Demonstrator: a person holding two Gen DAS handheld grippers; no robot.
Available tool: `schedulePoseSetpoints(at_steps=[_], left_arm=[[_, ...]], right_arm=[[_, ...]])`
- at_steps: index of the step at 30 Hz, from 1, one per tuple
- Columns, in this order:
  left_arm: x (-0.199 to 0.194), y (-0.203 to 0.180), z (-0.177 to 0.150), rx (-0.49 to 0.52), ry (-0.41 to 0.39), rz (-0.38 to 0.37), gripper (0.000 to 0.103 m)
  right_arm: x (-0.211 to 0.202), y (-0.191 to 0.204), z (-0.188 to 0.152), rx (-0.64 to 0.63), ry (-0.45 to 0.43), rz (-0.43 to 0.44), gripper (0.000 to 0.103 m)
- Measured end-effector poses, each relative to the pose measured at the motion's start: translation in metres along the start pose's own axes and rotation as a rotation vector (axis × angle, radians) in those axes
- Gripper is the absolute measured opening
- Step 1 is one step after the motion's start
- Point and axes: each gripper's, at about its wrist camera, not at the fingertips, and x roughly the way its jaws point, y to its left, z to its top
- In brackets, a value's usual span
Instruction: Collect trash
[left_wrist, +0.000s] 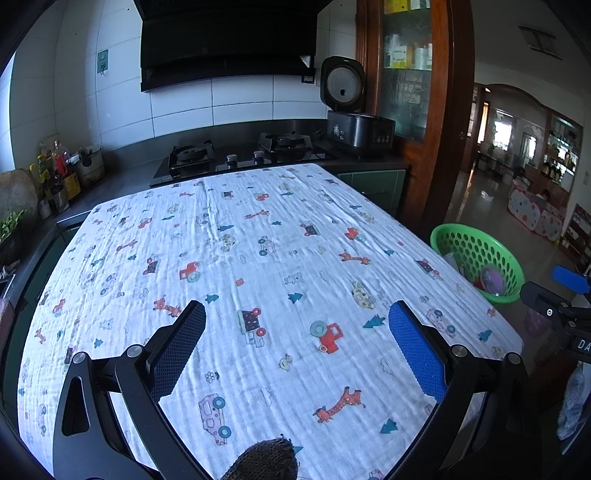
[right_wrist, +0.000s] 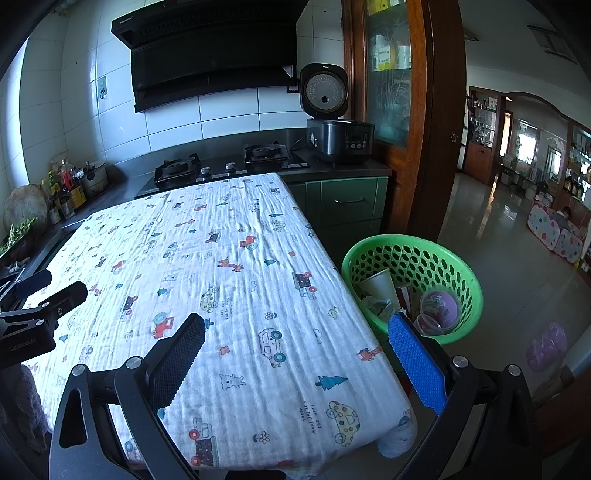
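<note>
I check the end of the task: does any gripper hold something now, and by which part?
Nothing is held. The left gripper and the right gripper are both open and empty above the tablecloth.

The counter (left_wrist: 258, 258) is covered by a white cloth (right_wrist: 229, 295) printed with cars, giraffes and trees; the cloth surface carries no loose items. On the tiled floor (right_wrist: 517, 288), just beside the counter's right edge, stands a green perforated basket (right_wrist: 463, 273).
</note>
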Motion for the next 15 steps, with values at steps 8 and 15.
schedulePoseSetpoints(at_steps=[8, 15], left_arm=[[0.0007, -0.0022, -0.0017, 0.001, 0.004, -0.001, 0.098], [0.0011, -0.0047, -0.0036, 0.007, 0.006, -0.004, 0.098]], right_arm=[[0.0003, 0.0000, -0.0008, 0.001, 0.004, 0.002, 0.096], [0.0013, -0.0013, -0.0004, 0.006, 0.002, 0.003, 0.096]])
